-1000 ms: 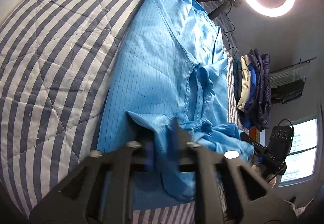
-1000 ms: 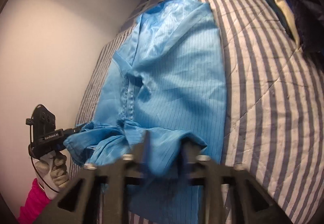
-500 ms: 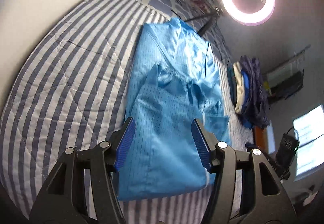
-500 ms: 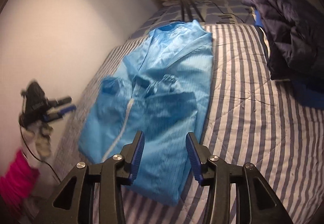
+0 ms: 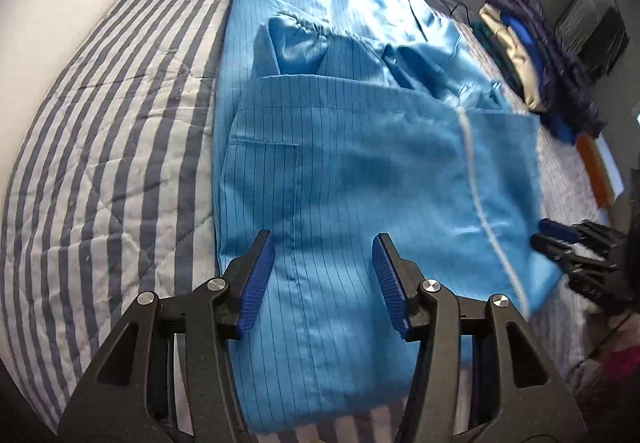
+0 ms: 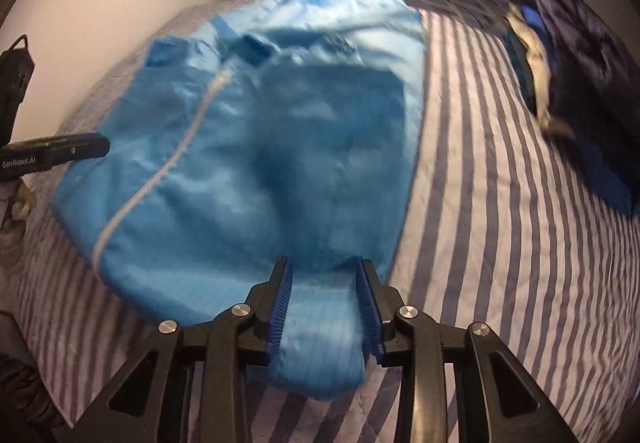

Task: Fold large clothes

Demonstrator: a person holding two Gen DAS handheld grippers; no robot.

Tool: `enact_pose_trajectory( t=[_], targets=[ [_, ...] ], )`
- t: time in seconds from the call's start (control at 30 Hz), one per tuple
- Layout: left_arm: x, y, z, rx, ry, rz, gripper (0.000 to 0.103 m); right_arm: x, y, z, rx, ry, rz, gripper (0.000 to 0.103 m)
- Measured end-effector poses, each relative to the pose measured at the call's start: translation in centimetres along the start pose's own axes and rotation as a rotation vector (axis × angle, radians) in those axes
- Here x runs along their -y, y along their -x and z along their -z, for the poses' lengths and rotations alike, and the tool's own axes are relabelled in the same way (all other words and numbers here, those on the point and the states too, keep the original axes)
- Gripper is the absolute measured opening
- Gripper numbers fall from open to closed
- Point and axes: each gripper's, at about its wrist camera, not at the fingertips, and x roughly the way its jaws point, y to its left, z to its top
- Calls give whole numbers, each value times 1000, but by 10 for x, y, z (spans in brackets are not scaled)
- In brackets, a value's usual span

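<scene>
Legibly, "GenRobot.AI" marks the left gripper [image 6: 102, 145]; both grippers' jaws closing, grasping nothing.

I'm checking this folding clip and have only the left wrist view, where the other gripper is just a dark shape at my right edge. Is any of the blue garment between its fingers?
Observer: Yes. In the right wrist view, the right gripper is closing with the near hem of the blue garment between its pads. I cannot tell whether they pinch it yet.
Operator: Which part of the hem?
Observer: The corner on the side away from the white zipper, beside bare striped quilt.
Operator: Is the cloth flat there?
Observer: That view is motion-blurred, so I cannot say. A tongue of fabric does run back between the fingers toward the camera.
</scene>
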Motion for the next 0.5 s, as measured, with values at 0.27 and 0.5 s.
enact_pose_trajectory(
  t=[0.27, 0.5],
  targets=[
    [18, 37, -4, 46, -51, -34, 53, -6, 42, -3, 29, -10, 17, 34],
    [28, 127, -2, 185, -66, -29, 53, -13, 144, 9, 221, 41, 73, 47]
  ],
)
